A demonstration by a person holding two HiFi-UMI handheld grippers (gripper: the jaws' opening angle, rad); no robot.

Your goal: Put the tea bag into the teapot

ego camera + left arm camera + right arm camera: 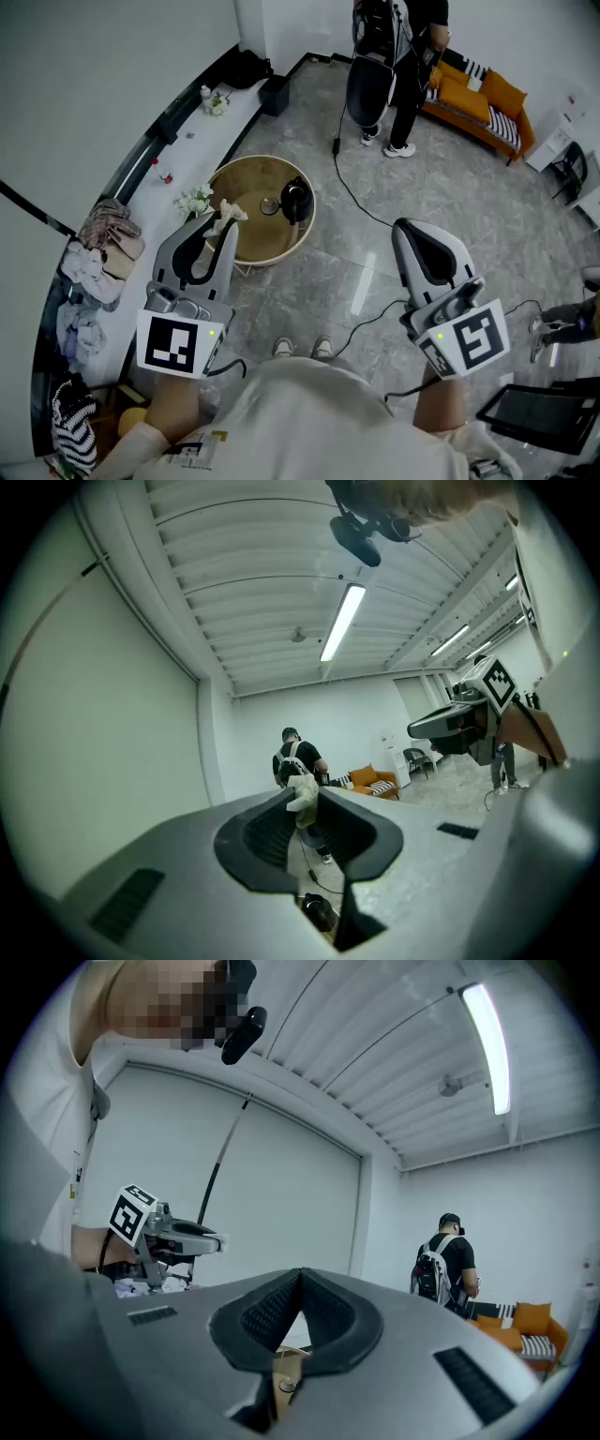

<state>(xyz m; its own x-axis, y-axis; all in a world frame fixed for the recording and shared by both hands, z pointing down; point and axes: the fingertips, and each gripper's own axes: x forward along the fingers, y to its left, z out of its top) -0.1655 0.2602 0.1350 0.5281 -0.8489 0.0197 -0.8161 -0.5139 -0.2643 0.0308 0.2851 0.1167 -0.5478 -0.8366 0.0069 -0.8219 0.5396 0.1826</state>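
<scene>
Head view: left claw (219, 221) grips tea bag (302, 795), teapot (296, 199) contents unclear; right claw (300, 1275) closed.

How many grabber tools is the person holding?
2. The left gripper is at the left of the head view, pinching the tea bag. The right gripper is at the right, over the floor, with its jaws together and nothing between them.
</scene>
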